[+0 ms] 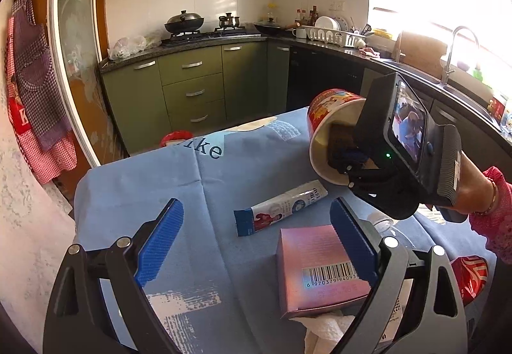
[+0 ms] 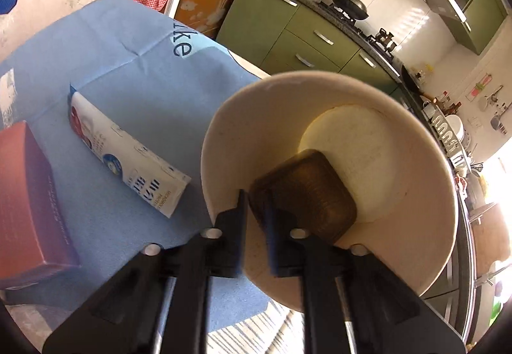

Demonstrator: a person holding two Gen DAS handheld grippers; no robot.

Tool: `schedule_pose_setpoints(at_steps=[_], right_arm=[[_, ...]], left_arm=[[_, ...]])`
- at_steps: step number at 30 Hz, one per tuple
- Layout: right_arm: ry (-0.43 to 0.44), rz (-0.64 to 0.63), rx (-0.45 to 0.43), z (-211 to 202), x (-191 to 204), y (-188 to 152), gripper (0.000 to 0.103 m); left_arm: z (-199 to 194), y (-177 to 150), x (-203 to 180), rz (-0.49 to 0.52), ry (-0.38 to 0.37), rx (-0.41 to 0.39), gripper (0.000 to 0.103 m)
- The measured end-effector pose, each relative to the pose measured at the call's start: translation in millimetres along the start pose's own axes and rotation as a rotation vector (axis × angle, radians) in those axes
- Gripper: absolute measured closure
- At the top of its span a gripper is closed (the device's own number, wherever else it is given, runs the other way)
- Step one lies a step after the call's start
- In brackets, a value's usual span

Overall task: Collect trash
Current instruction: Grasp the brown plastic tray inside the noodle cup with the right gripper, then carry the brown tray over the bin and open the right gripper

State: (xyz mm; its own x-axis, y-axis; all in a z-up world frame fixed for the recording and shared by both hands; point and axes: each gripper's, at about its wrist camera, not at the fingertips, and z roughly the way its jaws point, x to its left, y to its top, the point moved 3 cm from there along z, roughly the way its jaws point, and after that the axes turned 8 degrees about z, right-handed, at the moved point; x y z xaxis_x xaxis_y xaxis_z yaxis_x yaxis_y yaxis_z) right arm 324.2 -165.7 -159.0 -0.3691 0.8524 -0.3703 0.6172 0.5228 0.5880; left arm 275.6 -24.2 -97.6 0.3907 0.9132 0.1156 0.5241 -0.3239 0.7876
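Note:
My right gripper (image 2: 256,226) is shut on the rim of an empty red and white paper noodle cup (image 2: 384,162), one finger inside and one outside. It holds the cup (image 1: 329,117) tilted above the blue tablecloth (image 1: 153,181). My left gripper (image 1: 256,235) is open and empty above the table. A flattened white and blue carton (image 1: 281,208) lies between its fingers, farther off. A pink box with a barcode (image 1: 313,271) sits by its right finger. Both also show in the right wrist view: the carton (image 2: 128,155), the box (image 2: 28,194).
A red can (image 1: 473,274) and white tissue (image 1: 323,331) lie at the near right. A red object (image 1: 176,138) sits past the table's far edge. Green cabinets (image 1: 192,88), the stove and the sink counter (image 1: 416,72) ring the room. An apron (image 1: 32,82) hangs at left.

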Motion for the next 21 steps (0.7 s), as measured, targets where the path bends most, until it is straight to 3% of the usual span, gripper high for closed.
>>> schedule_pose_setpoints(at_steps=[4, 15, 21], right_arm=[[0.032, 0.005, -0.045, -16, 0, -4, 0.098], [0.302, 0.147, -0.118, -105, -20, -21, 0.098], [0.336, 0.190, -0.167, -160, -29, -50, 0.098]], left_arm=[[0, 0, 1, -0.006, -0.002, -0.003, 0.011], [-2, 0, -1, 0.003, -0.007, -0.014, 0.011], [-3, 0, -6, 0.020, -0.001, -0.016, 0.011]])
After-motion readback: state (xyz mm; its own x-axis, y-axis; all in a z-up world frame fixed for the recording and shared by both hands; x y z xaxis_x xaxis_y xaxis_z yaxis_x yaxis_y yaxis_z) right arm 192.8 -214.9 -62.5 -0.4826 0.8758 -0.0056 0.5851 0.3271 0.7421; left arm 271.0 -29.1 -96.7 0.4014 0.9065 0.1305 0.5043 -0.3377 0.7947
